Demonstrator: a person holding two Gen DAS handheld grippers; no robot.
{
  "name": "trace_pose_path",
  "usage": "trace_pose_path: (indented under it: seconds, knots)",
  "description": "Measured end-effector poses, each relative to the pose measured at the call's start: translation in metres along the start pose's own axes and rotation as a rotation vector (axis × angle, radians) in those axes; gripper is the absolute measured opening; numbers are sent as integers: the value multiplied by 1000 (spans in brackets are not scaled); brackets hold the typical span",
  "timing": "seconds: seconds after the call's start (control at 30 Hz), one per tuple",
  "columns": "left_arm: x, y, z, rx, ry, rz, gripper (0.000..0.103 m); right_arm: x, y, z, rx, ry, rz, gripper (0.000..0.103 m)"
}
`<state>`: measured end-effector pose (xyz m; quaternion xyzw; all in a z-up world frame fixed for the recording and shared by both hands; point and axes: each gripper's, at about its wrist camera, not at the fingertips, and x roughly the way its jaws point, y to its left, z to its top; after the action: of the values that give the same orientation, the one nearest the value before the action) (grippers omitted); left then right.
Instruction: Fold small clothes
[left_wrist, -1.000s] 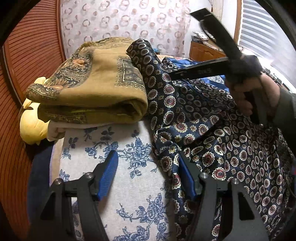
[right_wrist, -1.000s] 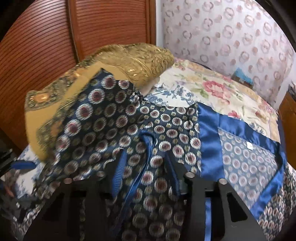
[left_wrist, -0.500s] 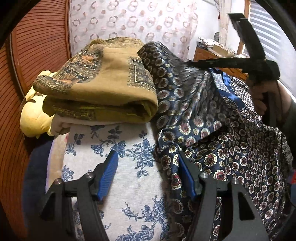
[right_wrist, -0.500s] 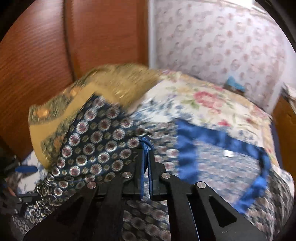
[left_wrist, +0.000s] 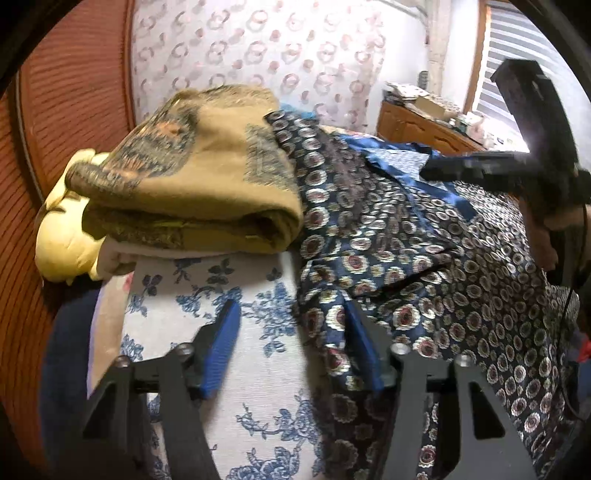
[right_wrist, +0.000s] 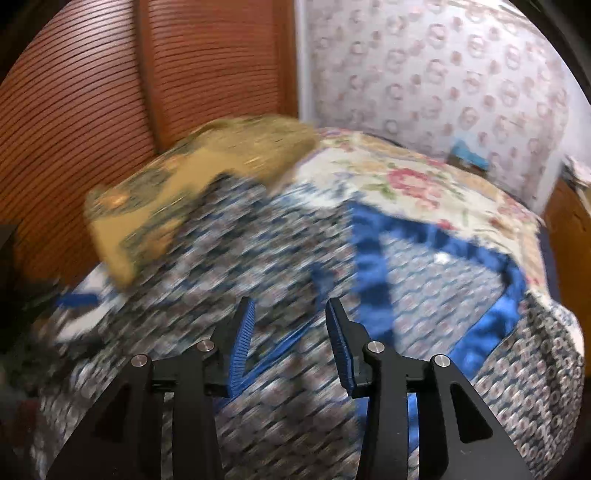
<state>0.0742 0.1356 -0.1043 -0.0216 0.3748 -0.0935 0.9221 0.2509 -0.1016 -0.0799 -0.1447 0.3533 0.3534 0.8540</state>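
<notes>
A: Left to right, what do we see?
B: Our left gripper (left_wrist: 291, 347) gapes wide over the floral sheet (left_wrist: 258, 369); the navy patterned garment (left_wrist: 424, 266) lies beside the folded tan cloth (left_wrist: 192, 184); our right gripper (right_wrist: 290, 339) hangs wide apart above it.

Folded tan blanket (left_wrist: 207, 184) atop yellow pillow (left_wrist: 62, 243), beside wooden dresser (left_wrist: 417, 129).

Silky navy patterned garment (left_wrist: 424, 258) with glossy blue satin trim (right_wrist: 369, 266), beside a matt, woolly mustard folded cloth (left_wrist: 192, 184); ribbed blue rubbery pads on matt black plastic fingers (left_wrist: 221, 354); slatted reddish wood panel (right_wrist: 92, 110) behind.
</notes>
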Motion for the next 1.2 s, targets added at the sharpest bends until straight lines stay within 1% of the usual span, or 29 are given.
trace_pose_path:
  seconds: [0.07, 0.13, 0.17, 0.2, 0.23, 0.27, 0.3, 0.33, 0.4, 0.47, 0.5, 0.53, 0.57, 0.6, 0.63, 0.67, 0.77, 0.8, 0.87, 0.93, 1.0, 1.07, 1.2]
  knots:
    - [0, -8, 2, 38, 2, 3, 46, -4, 15, -15, -44, 16, 23, 40]
    - [0, -16, 5, 61, 7, -23, 35, -6, 21, -26, -43, 25, 43, 40]
    - [1, -19, 6, 68, 15, -36, 34, -9, 22, -31, -36, 28, 50, 40]
    - [2, -21, 6, 73, 19, -41, 27, -11, 21, -33, -33, 27, 51, 40]
    - [3, -23, 7, 78, 22, -44, 17, -15, 20, -36, -31, 22, 50, 40]
    - [4, -24, 8, 78, 26, -43, 12, -20, 17, -40, -25, 14, 47, 40]
    - [3, -25, 8, 77, 26, -39, 3, -25, 16, -42, -20, 10, 46, 40]
    - [0, -25, 9, 80, 17, -35, 2, -30, 12, -45, -9, 4, 44, 40]
    - [-15, -25, 11, 72, -24, -28, 1, -43, 7, -51, 12, -4, 39, 40]
    - [-35, -21, 12, 61, -61, -2, 1, -56, 0, -59, 31, -18, 34, 40]
    - [-44, -19, 12, 60, -71, 9, 3, -63, -4, -64, 39, -24, 27, 40]
    - [-49, -18, 12, 61, -68, 12, 7, -67, -8, -67, 45, -27, 24, 40]
    - [-51, -18, 12, 66, -62, 17, 10, -72, -12, -71, 55, -32, 19, 40]
    - [-52, -17, 12, 72, -59, 29, 14, -76, -15, -75, 63, -34, 15, 40]
    - [-54, -17, 13, 79, -55, 46, 22, -80, -19, -78, 73, -36, 10, 40]
    - [-55, -17, 13, 79, -53, 49, 24, -84, -23, -83, 83, -38, 2, 40]
    - [-54, -16, 17, 73, -42, 39, 33, -95, -32, -94, 100, -44, -21, 41]
    - [-54, -18, 18, 74, -42, 35, 42, -99, -34, -98, 106, -46, -26, 41]
    - [-53, -24, 20, 79, -41, 12, 47, -107, -41, -106, 127, -54, -33, 43]
    - [-51, -34, 23, 83, -44, -21, 60, -114, -49, -114, 147, -60, -45, 46]
    - [-47, -46, 27, 92, -47, -50, 60, -119, -54, -121, 157, -66, -65, 48]
    - [-41, -63, 32, 112, -44, -72, 61, -127, -64, -129, 175, -71, -92, 52]
    - [-26, -91, 43, 146, -34, -96, 61, -143, -84, -145, 219, -88, -135, 55]
